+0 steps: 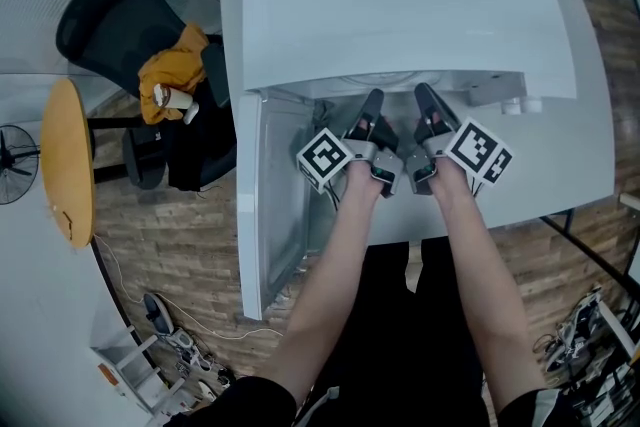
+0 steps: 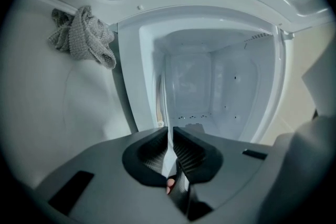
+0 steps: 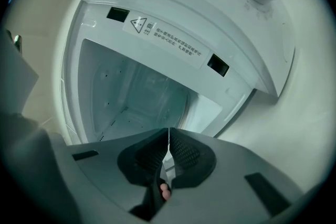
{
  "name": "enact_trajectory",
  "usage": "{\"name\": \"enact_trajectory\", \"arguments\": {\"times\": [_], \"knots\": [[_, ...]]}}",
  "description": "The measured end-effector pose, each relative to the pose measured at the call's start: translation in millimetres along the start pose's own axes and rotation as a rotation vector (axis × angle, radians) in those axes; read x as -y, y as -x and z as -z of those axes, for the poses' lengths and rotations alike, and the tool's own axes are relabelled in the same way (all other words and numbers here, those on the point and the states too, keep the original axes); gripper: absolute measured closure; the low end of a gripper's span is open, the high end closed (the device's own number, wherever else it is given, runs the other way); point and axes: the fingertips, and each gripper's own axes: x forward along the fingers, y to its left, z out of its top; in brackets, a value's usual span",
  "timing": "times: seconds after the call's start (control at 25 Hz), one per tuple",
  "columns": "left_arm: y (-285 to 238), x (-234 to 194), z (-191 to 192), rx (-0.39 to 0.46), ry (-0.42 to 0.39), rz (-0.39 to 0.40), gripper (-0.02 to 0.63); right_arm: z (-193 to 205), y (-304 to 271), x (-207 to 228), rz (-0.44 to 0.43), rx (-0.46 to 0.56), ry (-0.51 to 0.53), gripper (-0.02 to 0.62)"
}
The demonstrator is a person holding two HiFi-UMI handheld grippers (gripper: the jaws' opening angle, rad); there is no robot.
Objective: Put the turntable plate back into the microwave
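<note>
Turntable plate [image 2: 169,159] sits in our two grippers; each gripper view shows it only edge-on, as a thin pale strip between the pads, and since it is clear glass the rest of it hardly shows. The left gripper [image 2: 170,131] has its jaws clenched on the near rim; the right gripper [image 3: 168,131] is grasping the same rim just beside it; we judge that two grips side by side are there to keep the plate from tipping or swinging, which one pinch on smooth glass could not prevent. Both grippers point nearly level into the open front of the microwave [image 1: 400,5], we think because the plate must go in flat under the low top edge; the door [image 1: 262,215] stands swung out to the left, out of the way; beyond the jaws opens the cavity [image 2: 210,86], white and bare; whether the far part of the plate already rests on its floor we cannot tell, so we judge the seating at the centre not yet done.
</note>
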Motion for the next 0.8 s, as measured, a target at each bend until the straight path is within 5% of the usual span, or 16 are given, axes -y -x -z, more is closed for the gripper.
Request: {"name": "enact_trajectory", "arguments": {"times": [0.56, 0.8], "knots": [[33, 46, 38, -0.040, -0.095, 0.067, 0.606, -3, 57, -27, -0.007, 0.000, 0.167, 0.588], [53, 72, 55, -0.044, -0.270, 0.051, 0.607, -5, 91, -38, -0.040, -0.040, 0.317, 0.588]]}}
